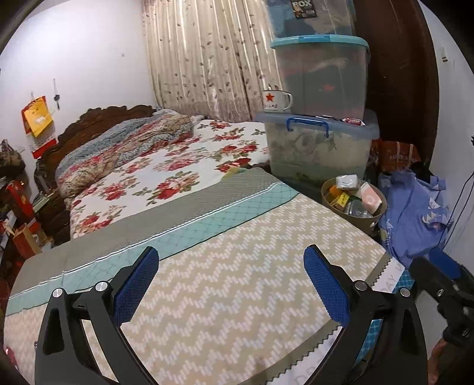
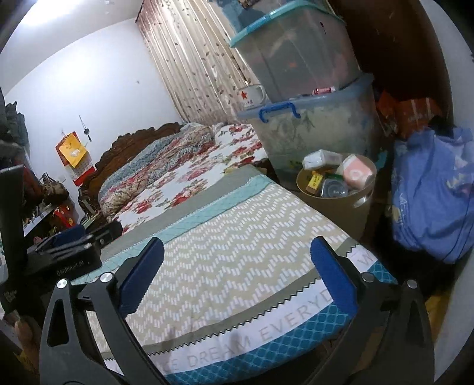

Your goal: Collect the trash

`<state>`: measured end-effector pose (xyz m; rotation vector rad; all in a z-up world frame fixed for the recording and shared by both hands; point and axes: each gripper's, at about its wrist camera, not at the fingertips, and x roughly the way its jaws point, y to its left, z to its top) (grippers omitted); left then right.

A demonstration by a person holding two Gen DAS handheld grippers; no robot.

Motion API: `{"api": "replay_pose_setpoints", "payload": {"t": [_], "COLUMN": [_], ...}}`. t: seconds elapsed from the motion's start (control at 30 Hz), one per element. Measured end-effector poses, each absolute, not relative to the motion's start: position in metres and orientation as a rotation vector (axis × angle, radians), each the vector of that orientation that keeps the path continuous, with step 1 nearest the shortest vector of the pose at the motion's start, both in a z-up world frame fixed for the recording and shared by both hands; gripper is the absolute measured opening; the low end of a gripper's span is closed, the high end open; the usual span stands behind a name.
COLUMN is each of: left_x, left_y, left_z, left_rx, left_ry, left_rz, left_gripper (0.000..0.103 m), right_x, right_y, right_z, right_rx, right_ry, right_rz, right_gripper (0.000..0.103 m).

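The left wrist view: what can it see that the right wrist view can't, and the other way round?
Only the left view shows a third box, labelled ROX, atop the stacked storage boxes. Only the right view shows the printed words along the blanket's edge clearly. Both share the bed, the star mug, the full trash bin, the blue bundle, and each hand's open, empty tool: left tool, right tool.

Left gripper [image 1: 231, 282]: jaws spread wide, nothing between the blue pads [image 1: 137, 285], tilted down and forward toward 12 o'clock. Right gripper [image 2: 237, 277]: jaws likewise wide apart and empty, blue pads [image 2: 333, 272] facing each other, tilted downward. In each wrist view the other gripper shows at the frame edge, right one at 3 o'clock, left one at 9 o'clock.
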<state>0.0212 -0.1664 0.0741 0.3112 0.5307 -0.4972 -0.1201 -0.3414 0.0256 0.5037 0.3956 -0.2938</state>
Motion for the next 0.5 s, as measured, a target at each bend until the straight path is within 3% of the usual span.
{"api": "replay_pose_setpoints", "payload": {"t": [0.5], "left_x": [0.018], "left_y": [-0.148], "left_z": [0.082], "left_rx": [0.236], "left_ry": [0.536], "left_rz": [-0.500], "left_gripper": [0.094], "right_x": [-0.126], "right_y": [-0.327], "right_z": [0.035], "right_rx": [0.569], "right_ry": [0.363], "right_rz": [-0.299], "right_gripper": [0.100]}}
